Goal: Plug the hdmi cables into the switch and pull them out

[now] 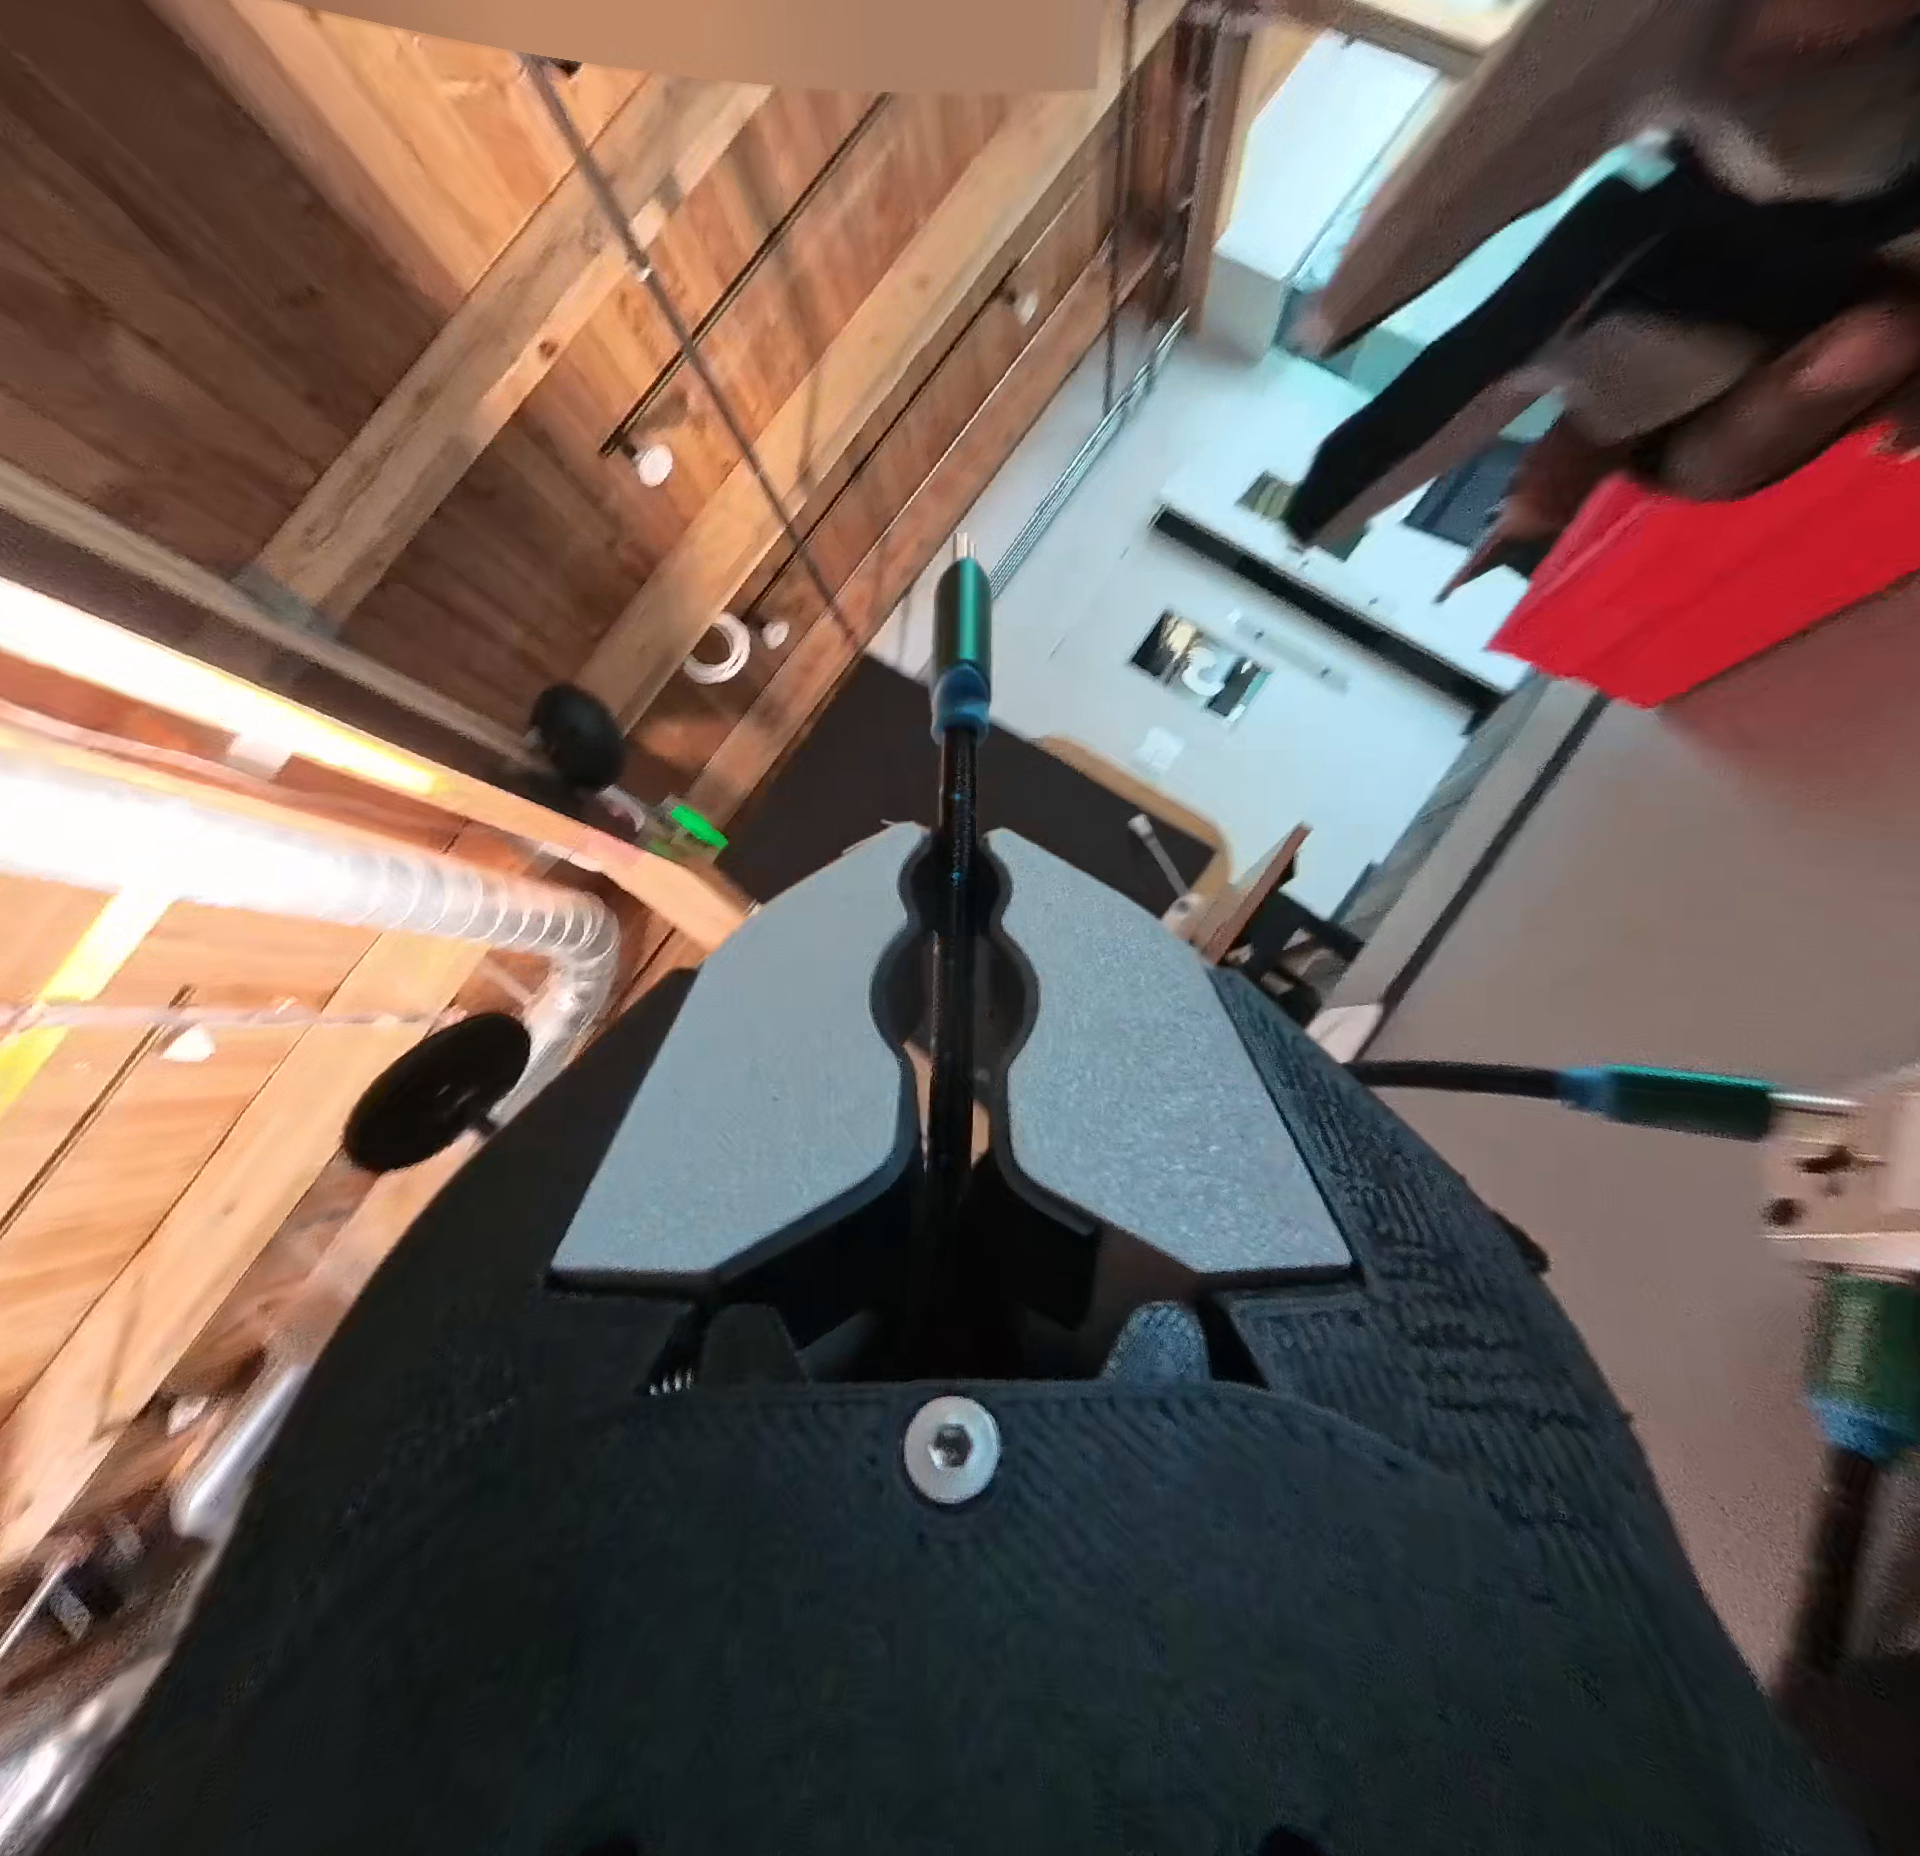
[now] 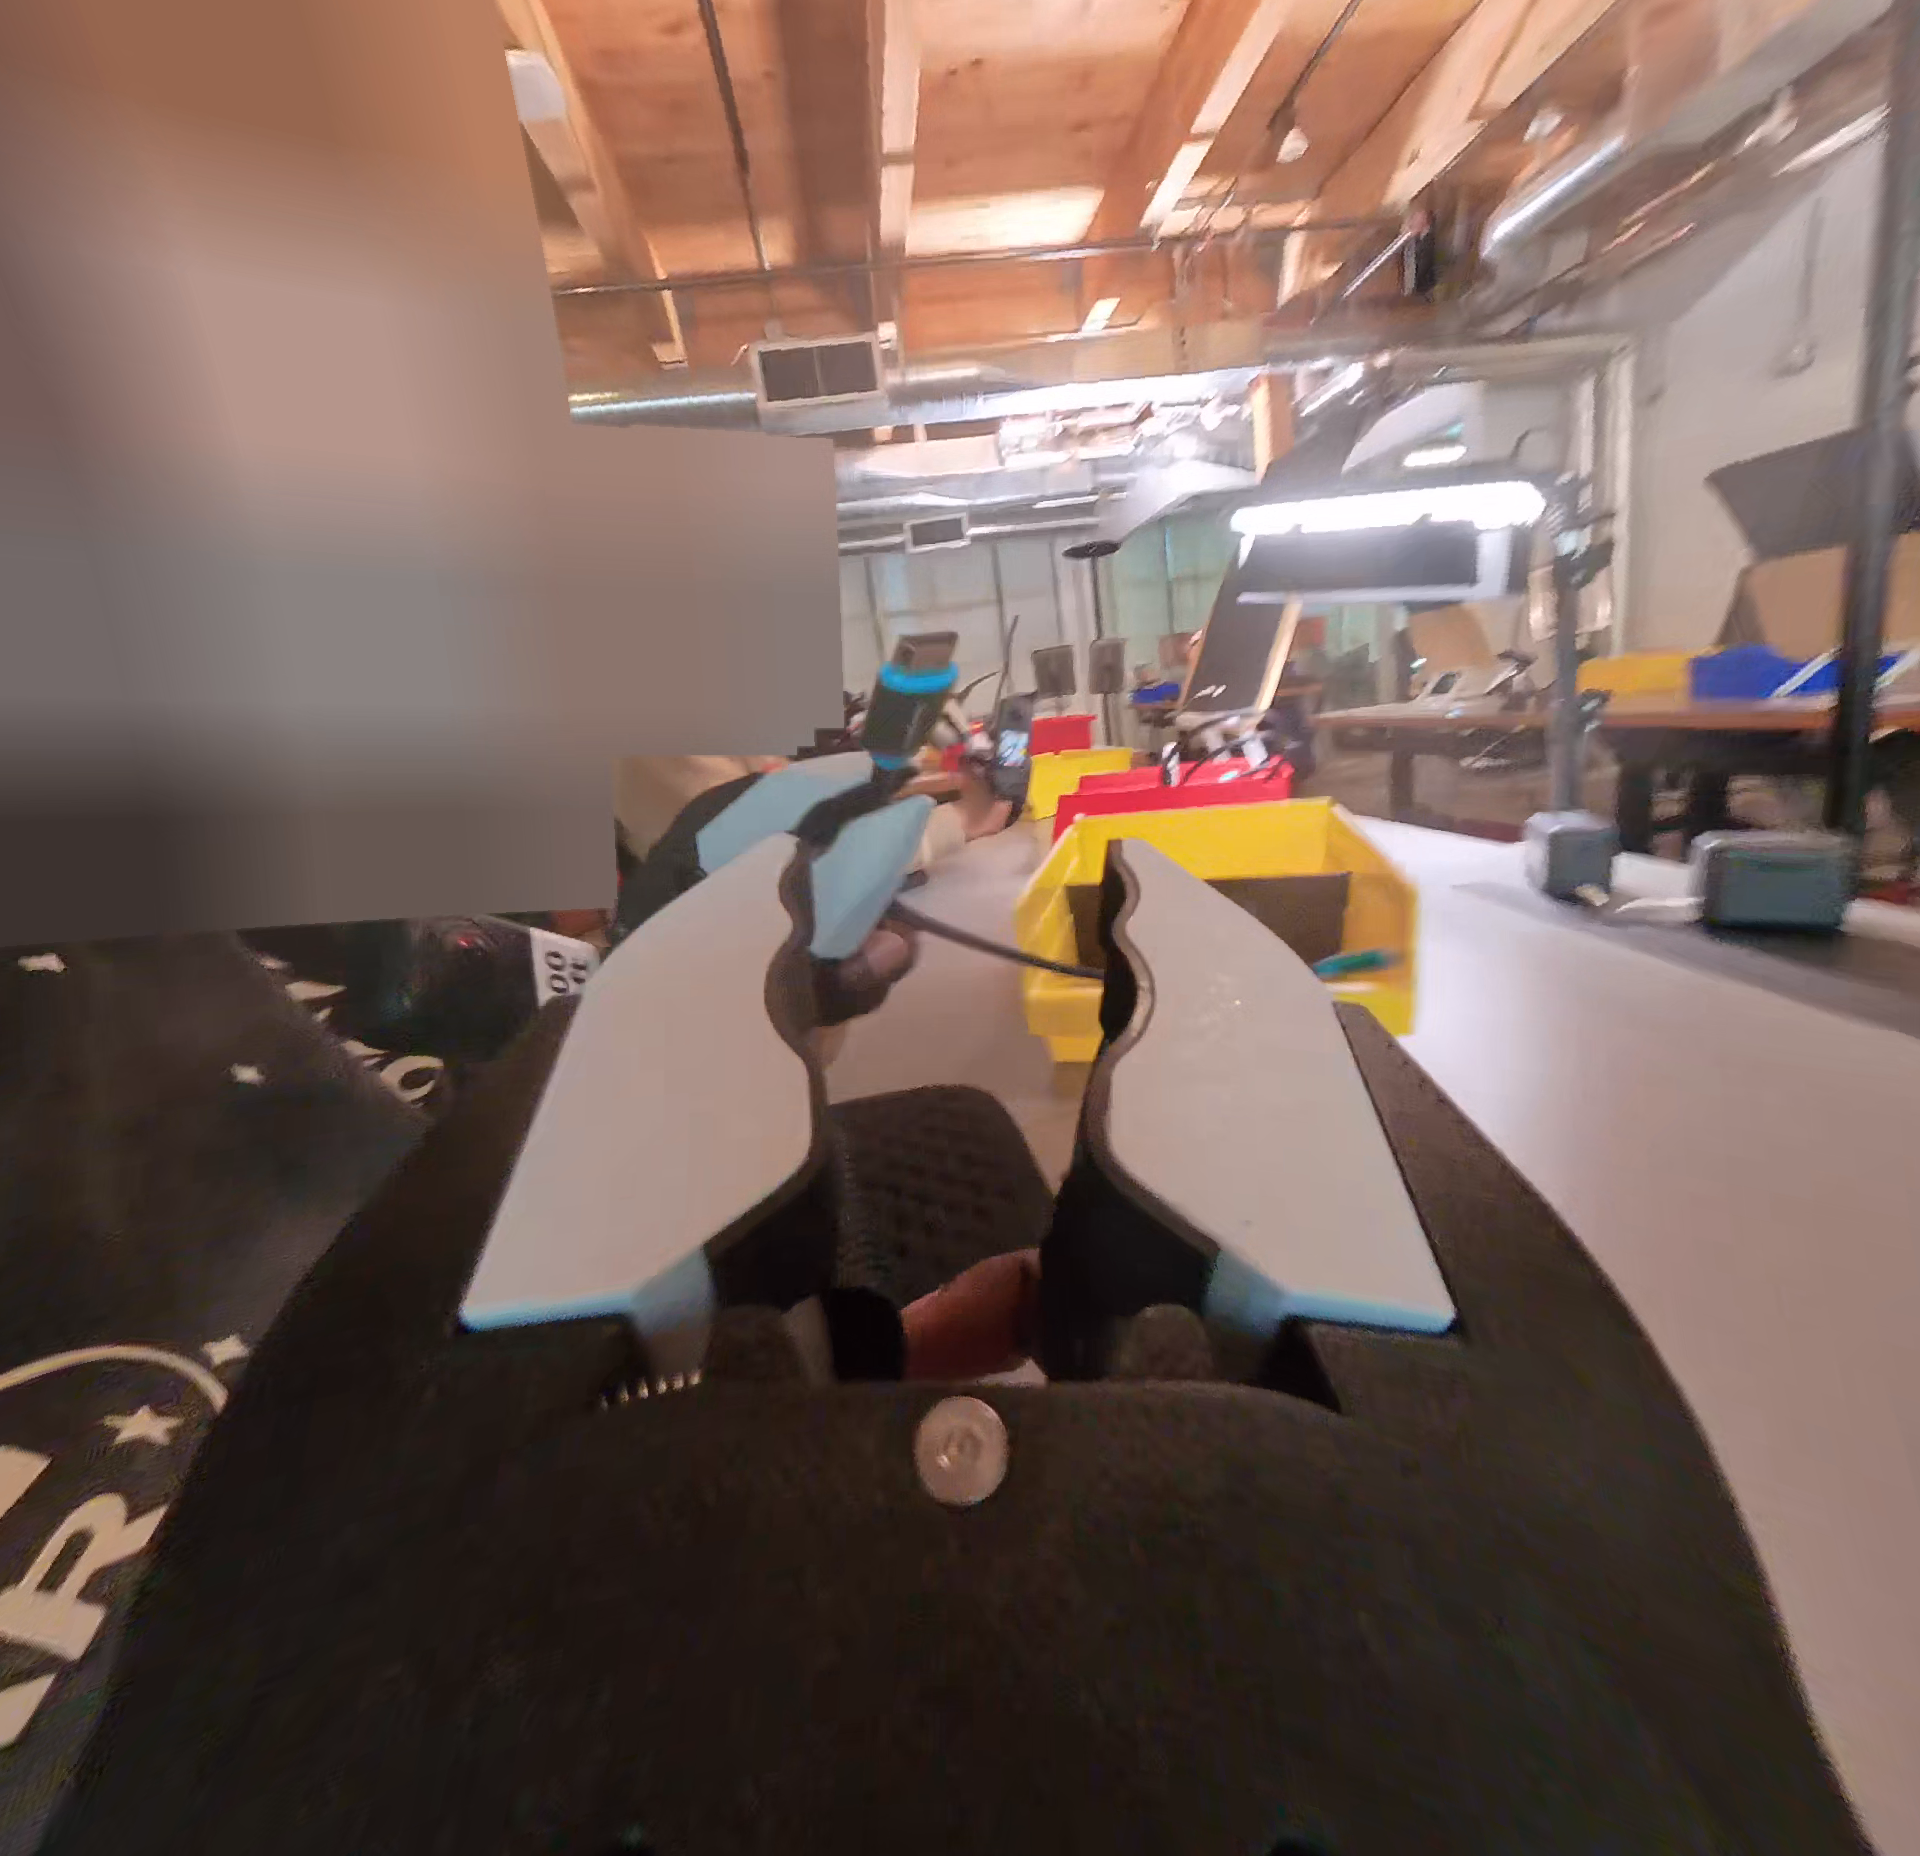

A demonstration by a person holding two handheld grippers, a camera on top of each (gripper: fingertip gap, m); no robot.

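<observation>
My left gripper (image 1: 956, 856) is shut on a black braided HDMI cable (image 1: 954, 975). Its dark green plug (image 1: 961, 622) sticks out past the fingertips and points up at the ceiling. A second green plug (image 1: 1662, 1102) meets a pale, blurred block (image 1: 1829, 1172) at the right edge; I cannot tell what the block is. My right gripper (image 2: 951, 861) is open and empty. In the right wrist view the left gripper (image 2: 831, 850) holds its cable just ahead, with the plug (image 2: 909, 694) raised.
A yellow bin (image 2: 1371, 902) stands on the white table (image 2: 1662, 1131) with a green plug end (image 2: 1351, 963) inside, and red bins (image 2: 1174, 783) stand behind it. Two grey boxes (image 2: 1766, 876) sit at the right. A person's dark sleeve (image 2: 156, 1131) is at the left.
</observation>
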